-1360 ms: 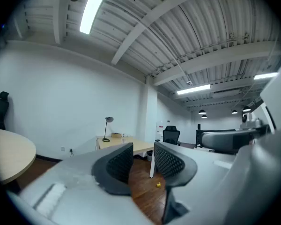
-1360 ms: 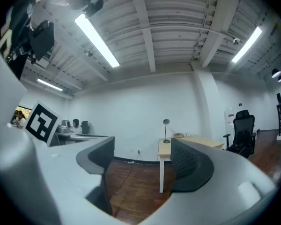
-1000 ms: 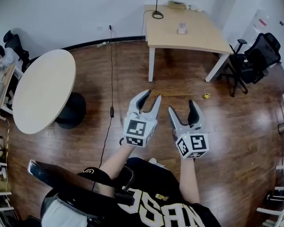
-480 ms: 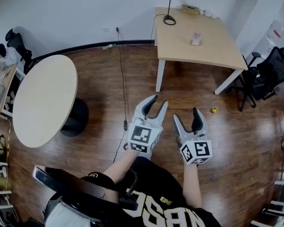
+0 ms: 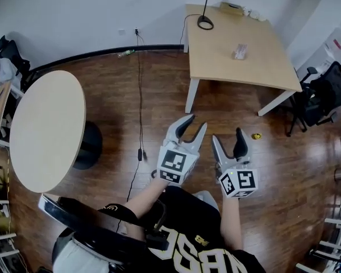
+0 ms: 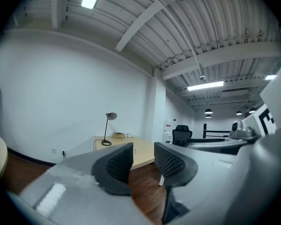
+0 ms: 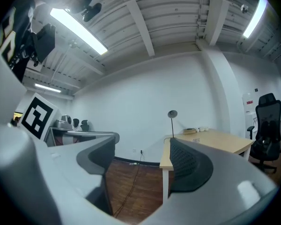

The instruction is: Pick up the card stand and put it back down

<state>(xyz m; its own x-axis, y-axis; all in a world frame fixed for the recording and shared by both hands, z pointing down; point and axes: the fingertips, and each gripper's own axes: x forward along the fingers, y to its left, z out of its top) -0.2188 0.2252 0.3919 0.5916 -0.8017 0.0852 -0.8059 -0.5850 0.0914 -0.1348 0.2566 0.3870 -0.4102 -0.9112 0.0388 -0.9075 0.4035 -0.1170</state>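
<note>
The wood floor (image 5: 102,95) fills most of the head view, and the person's torso is cut off at the bottom edge. A round table (image 5: 45,129) stands at left. The rectangular tabletop (image 5: 256,67) stands well ahead, by the white wall. A black office chair (image 5: 324,92) is partly cut off at the right edge. Near the tabletop's middle sits a small pale thing, probably the card stand (image 5: 239,51), too small to make out closely. A desk lamp (image 5: 207,7) stands at the far corner. The left claw (image 5: 194,124) is narrowly parted and the right claw (image 5: 228,135) is spread wider. Both are empty, over the floor, well apart from the stand. A black cable (image 5: 140,95) trails across the floor.
</note>
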